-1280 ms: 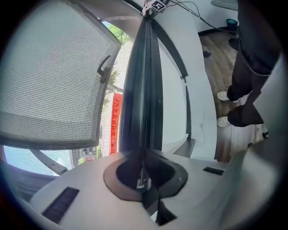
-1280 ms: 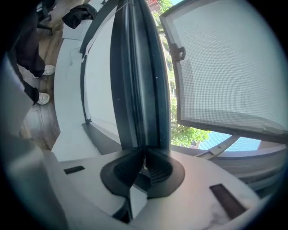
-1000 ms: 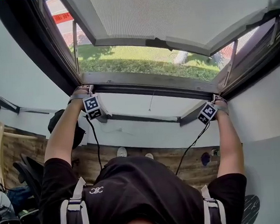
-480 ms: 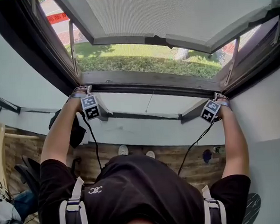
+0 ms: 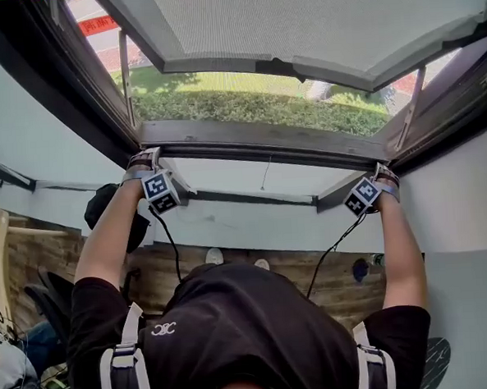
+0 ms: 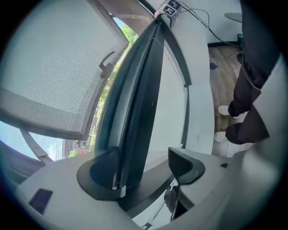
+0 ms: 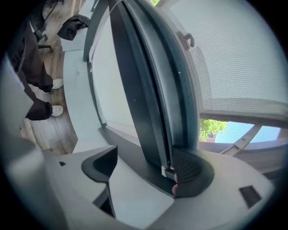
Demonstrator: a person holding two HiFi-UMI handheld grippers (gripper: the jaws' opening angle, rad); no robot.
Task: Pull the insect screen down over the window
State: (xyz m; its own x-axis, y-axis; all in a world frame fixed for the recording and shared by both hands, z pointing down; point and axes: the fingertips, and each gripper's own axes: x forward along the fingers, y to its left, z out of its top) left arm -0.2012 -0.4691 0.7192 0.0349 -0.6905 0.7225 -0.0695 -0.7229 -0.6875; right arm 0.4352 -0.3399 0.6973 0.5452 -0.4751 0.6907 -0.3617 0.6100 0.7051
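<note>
A long dark bar runs along the bottom of the window opening, just above the white sill. My left gripper is at its left end and my right gripper at its right end. In the left gripper view the bar stands between the jaws of the left gripper, against the left one and clear of the other. The right gripper straddles the bar the same way, with only its right jaw against it. Both grippers' jaws have just been opening and stand open.
A sash with a mesh-patterned pane is pushed outward over grass. Dark frame posts close the opening at left and right. Cables hang from both grippers. Below are a wooden floor and a dark bag.
Both grippers sit slightly lower at the ends of the bar than a second ago. The bar and the outer sash look the same.
</note>
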